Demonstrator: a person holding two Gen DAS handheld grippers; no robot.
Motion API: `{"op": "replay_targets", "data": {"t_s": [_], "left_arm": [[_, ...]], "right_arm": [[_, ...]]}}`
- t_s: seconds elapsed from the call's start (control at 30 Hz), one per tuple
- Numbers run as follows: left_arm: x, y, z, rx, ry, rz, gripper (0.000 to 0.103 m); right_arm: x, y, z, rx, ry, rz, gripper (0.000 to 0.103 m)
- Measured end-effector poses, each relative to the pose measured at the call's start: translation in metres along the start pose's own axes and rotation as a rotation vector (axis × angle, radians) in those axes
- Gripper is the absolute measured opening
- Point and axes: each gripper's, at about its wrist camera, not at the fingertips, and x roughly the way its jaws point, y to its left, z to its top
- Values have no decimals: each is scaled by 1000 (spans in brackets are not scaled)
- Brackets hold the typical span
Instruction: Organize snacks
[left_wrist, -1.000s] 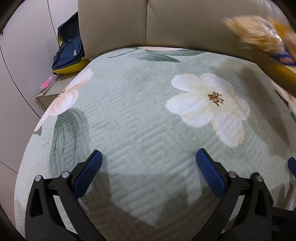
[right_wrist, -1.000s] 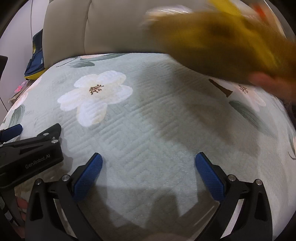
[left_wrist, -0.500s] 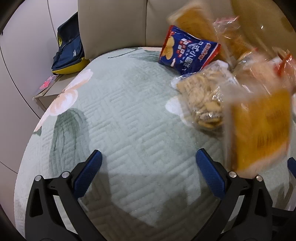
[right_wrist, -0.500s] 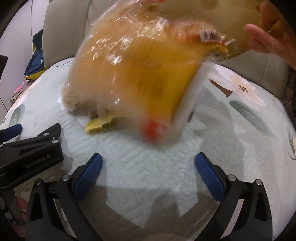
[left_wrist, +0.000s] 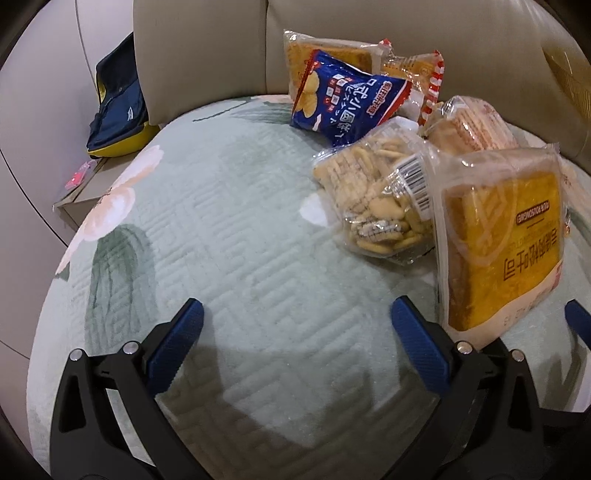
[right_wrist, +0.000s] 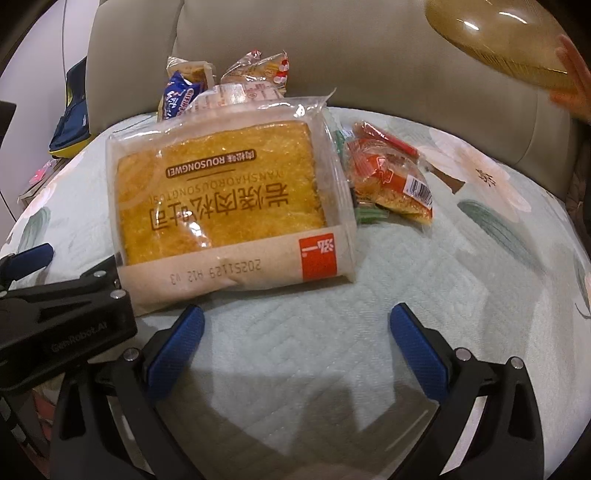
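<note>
A heap of snack packs lies on the floral green bedspread (left_wrist: 229, 236). A large bread pack (right_wrist: 229, 199) lies just ahead of my right gripper (right_wrist: 295, 336); it also shows in the left wrist view (left_wrist: 502, 236). Behind it are a clear bag of small biscuits (left_wrist: 373, 195), a blue chip bag (left_wrist: 347, 99), a wafer pack (left_wrist: 472, 125) and an orange-red snack bag (right_wrist: 388, 177). My left gripper (left_wrist: 295, 332) is open and empty over bare bedspread. My right gripper is open and empty too.
A beige padded headboard (left_wrist: 207, 48) stands behind the heap. A dark blue and yellow bag (left_wrist: 118, 107) sits on a bedside stand at the far left. A hand holds an amber translucent bowl (right_wrist: 498, 33) at the upper right.
The snack packs have been tipped out of the bowl onto the bedspread and have come to rest. The bowl has been lifted away to the upper right. Both grippers have stayed still.
</note>
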Motion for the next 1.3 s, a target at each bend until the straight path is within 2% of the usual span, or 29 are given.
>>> {"op": "replay_targets", "data": {"t_s": [0.77,1.13,1.3], "left_arm": [[-1,-1,0,-4,5,7,100],[-5,-6,0,-30,13,36,100],[-11,-2,-5,-38,4,-27,100]], "right_arm": [[-1,2,-1,1,-1,-2,98],[-2,2,0,1,3,-3,98],[-1,3,0,1,5,-2,98]]}}
